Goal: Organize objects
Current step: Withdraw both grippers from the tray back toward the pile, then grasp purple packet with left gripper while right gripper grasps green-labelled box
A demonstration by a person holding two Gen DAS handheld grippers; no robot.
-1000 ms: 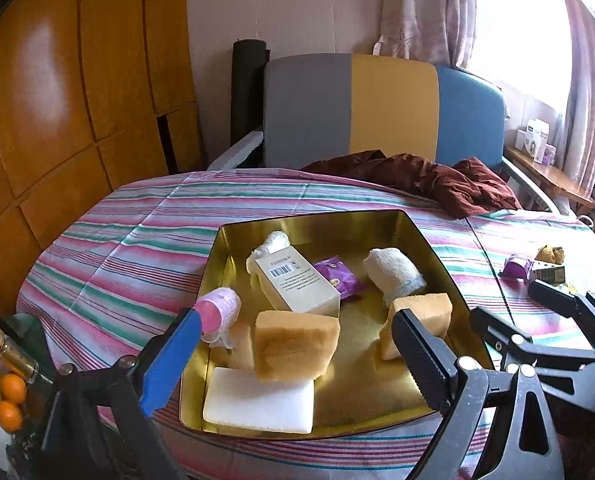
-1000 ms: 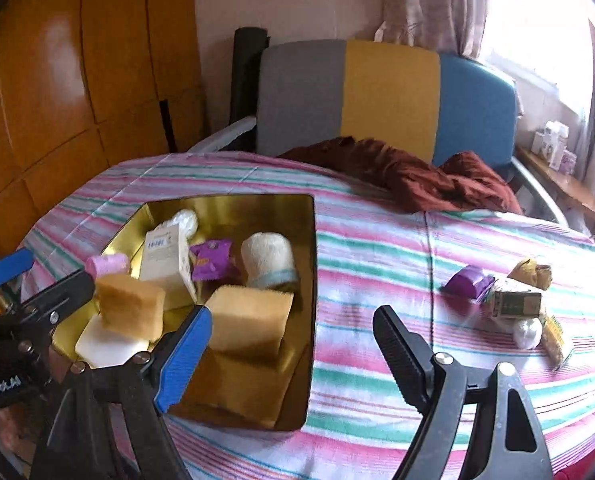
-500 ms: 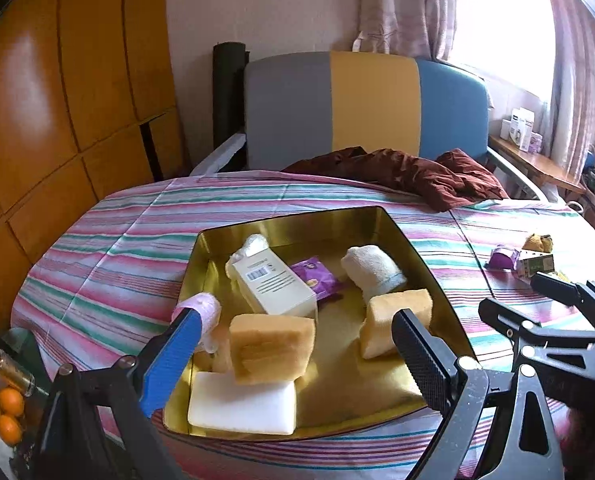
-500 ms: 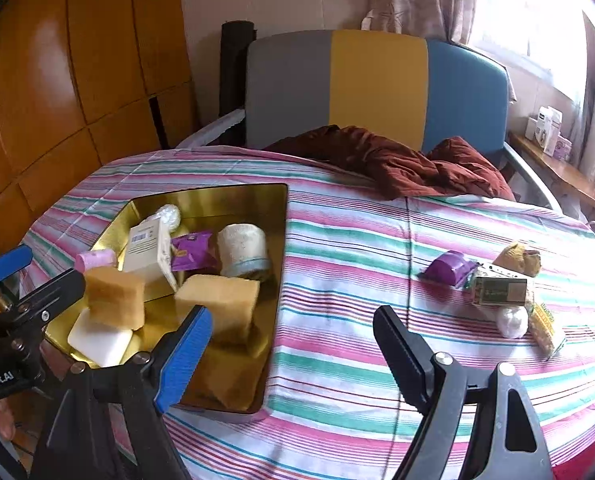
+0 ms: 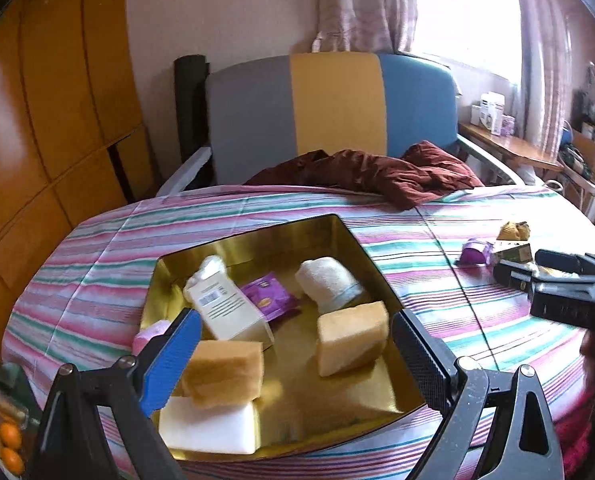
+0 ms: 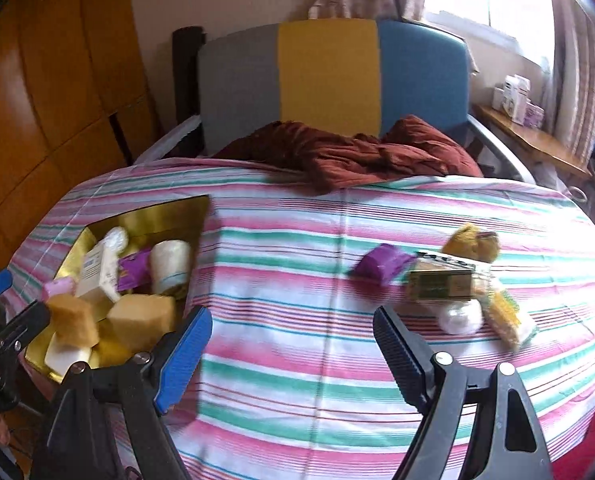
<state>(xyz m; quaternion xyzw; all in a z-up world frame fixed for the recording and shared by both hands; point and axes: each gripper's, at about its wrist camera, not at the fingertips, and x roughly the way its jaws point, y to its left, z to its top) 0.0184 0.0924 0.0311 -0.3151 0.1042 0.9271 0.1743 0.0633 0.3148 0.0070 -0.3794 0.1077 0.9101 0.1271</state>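
Right wrist view: the right gripper [image 6: 293, 340] hangs over a table covered with a striped cloth [image 6: 297, 280], its two fingers spread wide apart with nothing between them. At about two o'clock from the fingers lies a small cluster of loose items, touching or nearly touching one another: a purple packet [image 6: 381, 266], a green box [image 6: 441, 285], a brown crumpled item [image 6: 471, 242], a white round item [image 6: 459, 317] and a yellow packet [image 6: 505, 318]. At nine to ten o'clock sits a gold tray [image 6: 185, 208] already holding sponges, a white carton, a rolled towel and other pieces.

Left wrist view: the left gripper [image 5: 293, 354] hovers over the near edge of that tray, fingers also wide apart and empty. Between them show a tan sponge [image 5: 225, 372] at seven o'clock and a second sponge [image 5: 351, 338] near the centre. The right gripper appears at three o'clock, close to the loose cluster.

Judged from this, the step in hand is the right gripper's reach for one loose item to carry it to the tray. To do it well, choose an item at the cluster's edge, such as the purple packet, line the fingers up on either side, and come down cleanly so that neighbours are not pushed. The picture is blurred here, so exact contact among the items cannot be told.
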